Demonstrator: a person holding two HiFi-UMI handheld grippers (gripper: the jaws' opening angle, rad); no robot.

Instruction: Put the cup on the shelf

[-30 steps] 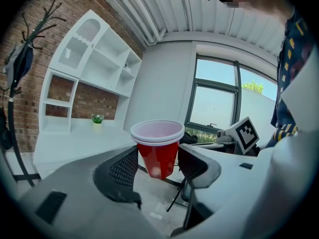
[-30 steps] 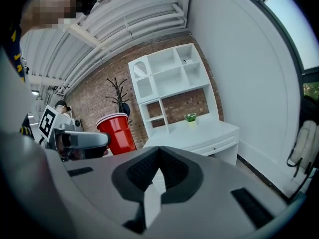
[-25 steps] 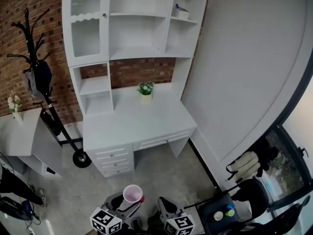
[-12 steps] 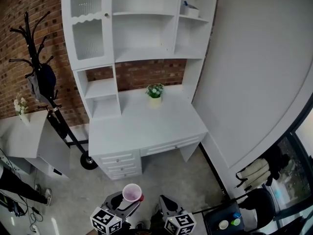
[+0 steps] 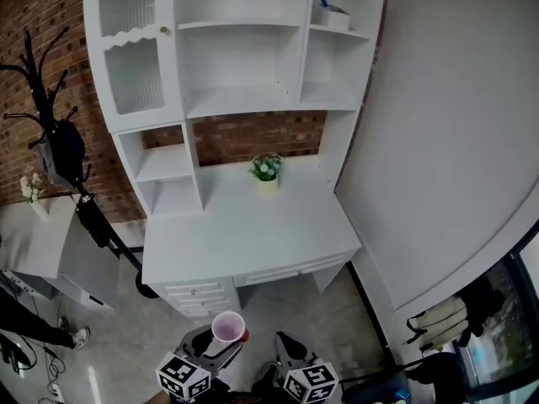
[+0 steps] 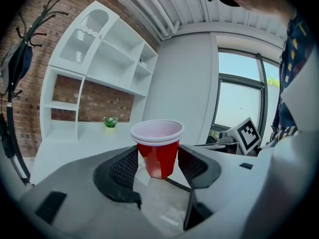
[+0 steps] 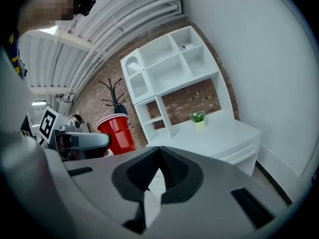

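Observation:
A red cup with a white inside stands upright between the jaws of my left gripper, which is shut on its lower body. The left gripper view shows the cup pinched between the two dark pads. My right gripper is beside it at the bottom of the head view, jaws closed together with nothing in them. The white shelf unit rises over a white desk ahead, still some way off from both grippers.
A small potted plant sits at the back of the desk. A box lies on the upper right shelf. A black coat rack and a low white table stand at the left, a white wall at the right.
The desk and shelf unit have come closer and now fill more of the head view. Both grippers keep their place at the bottom, the cup still held.

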